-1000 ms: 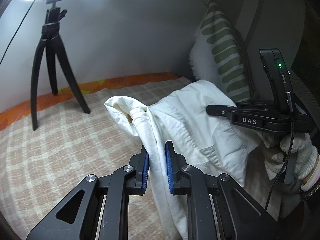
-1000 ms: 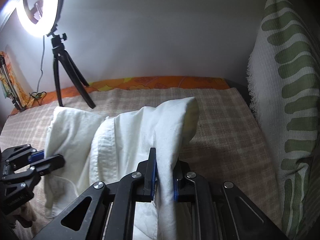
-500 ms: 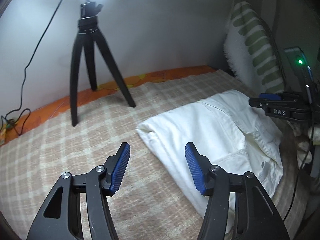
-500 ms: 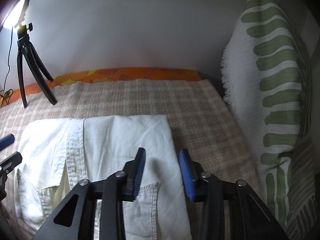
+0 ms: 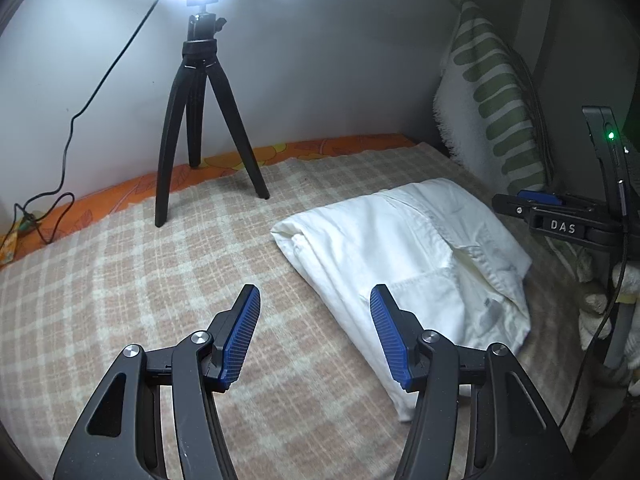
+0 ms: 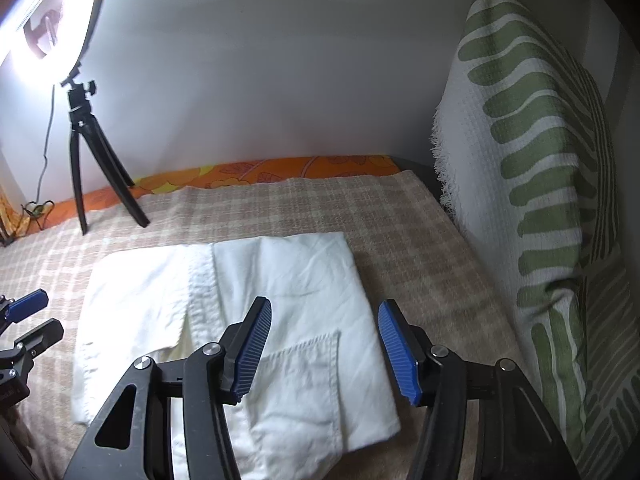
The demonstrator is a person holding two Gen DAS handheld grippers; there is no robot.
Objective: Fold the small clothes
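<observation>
Both grippers, left gripper point(image 5: 314, 330) and right gripper point(image 6: 324, 344), stood apart, empty; folded white cotton garment point(image 6: 256, 304) lay flat near the checked blanket's point(image 6: 360, 208) right edge, 1 fold apparently complete.

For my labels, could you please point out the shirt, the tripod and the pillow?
shirt point(image 6: 280, 272): right wrist view, upper folded panel.
tripod point(image 5: 199, 80): left wrist view, central column.
pillow point(image 6: 532, 152): right wrist view, green-patterned front face.
</observation>
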